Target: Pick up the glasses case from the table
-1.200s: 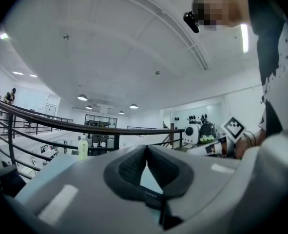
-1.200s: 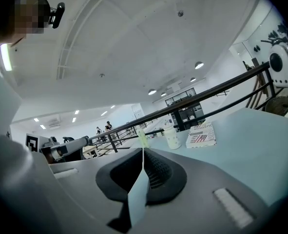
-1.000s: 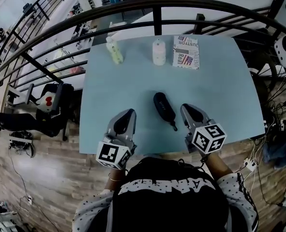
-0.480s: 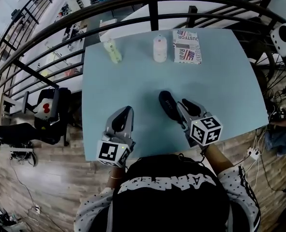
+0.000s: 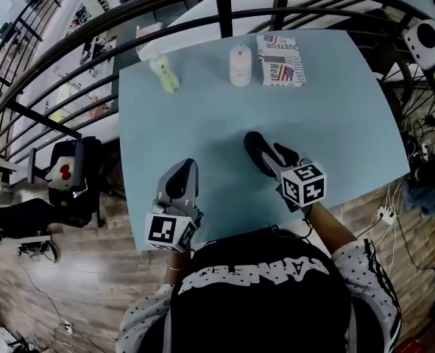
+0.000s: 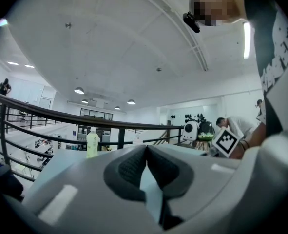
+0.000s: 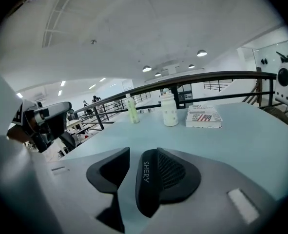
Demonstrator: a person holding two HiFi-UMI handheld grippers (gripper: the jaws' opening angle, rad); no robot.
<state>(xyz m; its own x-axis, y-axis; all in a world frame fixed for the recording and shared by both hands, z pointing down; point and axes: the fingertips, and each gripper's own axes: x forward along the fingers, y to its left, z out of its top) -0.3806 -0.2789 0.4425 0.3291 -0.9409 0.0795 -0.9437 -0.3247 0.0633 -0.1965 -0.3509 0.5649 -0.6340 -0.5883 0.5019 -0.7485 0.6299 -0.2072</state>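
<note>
Glasses case (image 5: 258,151): black, long and rounded, lying flat near the middle of the tabletop (image 5: 202,109), a little right of centre. Its length runs from far left to near right.
Handling (judged): it looks like a hard shell, so probably light and stiff, and not fragile. The smooth curved skin could slide out from under narrow pads.
Hold point (judged): across the narrow width, close to mid-length, with the pads square on the two long sides.
Right tool (image 5: 274,160): tilted down over the near end of the case. Its jaws have just been opening and stand apart with the case between them. The case lies beside the right pad with a gap to the left pad, so nothing is squeezed yet.
Left tool (image 5: 183,169): jaws together at the tips with nothing in them. It is held level over the near-left tabletop, well apart from the case.
Surface: pale blue, smooth and matte, bare all round the case.
Far edge, left to right: green bottle (image 5: 162,73), white bottle (image 5: 239,65) and a book (image 5: 280,59) with flag print, all well apart from the case.
Room: a dark curved railing (image 5: 224,13) beyond the far edge, a wood-plank floor (image 5: 77,271), and an open white hall with ceiling lights.
</note>
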